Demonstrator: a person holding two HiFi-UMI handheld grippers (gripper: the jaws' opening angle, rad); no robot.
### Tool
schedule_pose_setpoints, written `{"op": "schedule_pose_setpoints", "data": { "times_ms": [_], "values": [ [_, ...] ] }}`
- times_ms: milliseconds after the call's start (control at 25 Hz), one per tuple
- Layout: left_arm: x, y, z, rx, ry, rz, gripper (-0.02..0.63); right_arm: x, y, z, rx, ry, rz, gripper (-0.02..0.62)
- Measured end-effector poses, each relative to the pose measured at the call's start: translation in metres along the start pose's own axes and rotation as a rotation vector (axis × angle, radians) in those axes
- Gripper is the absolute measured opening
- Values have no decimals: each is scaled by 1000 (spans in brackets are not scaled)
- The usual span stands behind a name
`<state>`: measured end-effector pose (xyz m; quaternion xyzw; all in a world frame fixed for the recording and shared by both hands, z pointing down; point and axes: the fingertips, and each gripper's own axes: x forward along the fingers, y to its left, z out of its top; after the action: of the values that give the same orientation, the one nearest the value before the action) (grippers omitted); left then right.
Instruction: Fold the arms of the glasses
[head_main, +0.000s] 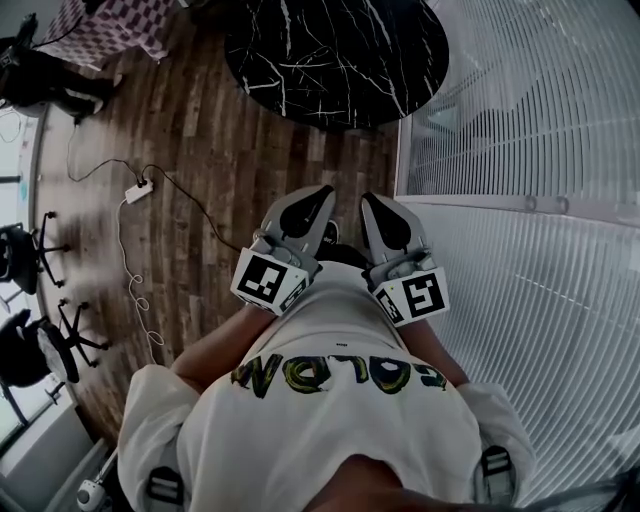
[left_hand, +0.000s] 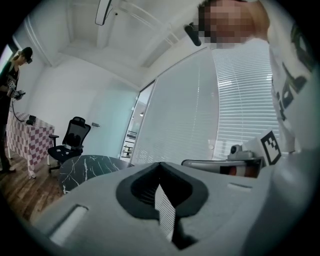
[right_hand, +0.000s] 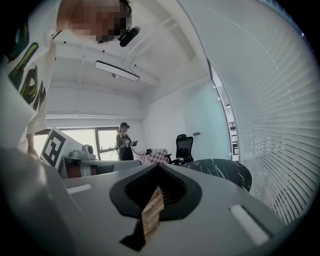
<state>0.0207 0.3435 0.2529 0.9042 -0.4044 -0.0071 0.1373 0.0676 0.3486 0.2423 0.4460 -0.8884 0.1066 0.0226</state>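
No glasses show in any view. I hold both grippers close to my chest, side by side, pointing roughly level toward a round black marble table (head_main: 335, 55). In the head view my left gripper (head_main: 320, 195) and my right gripper (head_main: 372, 203) each have their jaws together with nothing between them. The left gripper view shows the left gripper (left_hand: 160, 165) shut and empty, with the marble table (left_hand: 87, 167) beyond it. In the right gripper view the right gripper (right_hand: 157, 165) is likewise shut and empty, the marble table (right_hand: 225, 167) off to its right.
White blinds (head_main: 530, 150) run along the right side. A power strip with its cable (head_main: 138, 190) lies on the wooden floor at left, near black office chairs (head_main: 30, 255). Another person (right_hand: 124, 142) stands far off by a checkered tablecloth (head_main: 110, 25).
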Motion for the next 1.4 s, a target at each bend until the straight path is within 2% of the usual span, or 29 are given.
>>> {"op": "schedule_pose_setpoints", "data": {
  "times_ms": [400, 680, 960, 1400],
  "values": [
    [7, 2, -5, -10, 11, 30, 0, -3, -12, -7, 14, 19, 2, 2],
    [25, 14, -1, -3, 7, 17, 0, 14, -28, -6, 13, 22, -11, 2],
    [51, 51, 4, -13, 24, 17, 0, 56, -48, -5, 22, 46, -14, 2],
    [109, 139, 29, -28, 41, 31, 1, 152, -86, 14, 42, 48, -17, 2]
  ]
}}
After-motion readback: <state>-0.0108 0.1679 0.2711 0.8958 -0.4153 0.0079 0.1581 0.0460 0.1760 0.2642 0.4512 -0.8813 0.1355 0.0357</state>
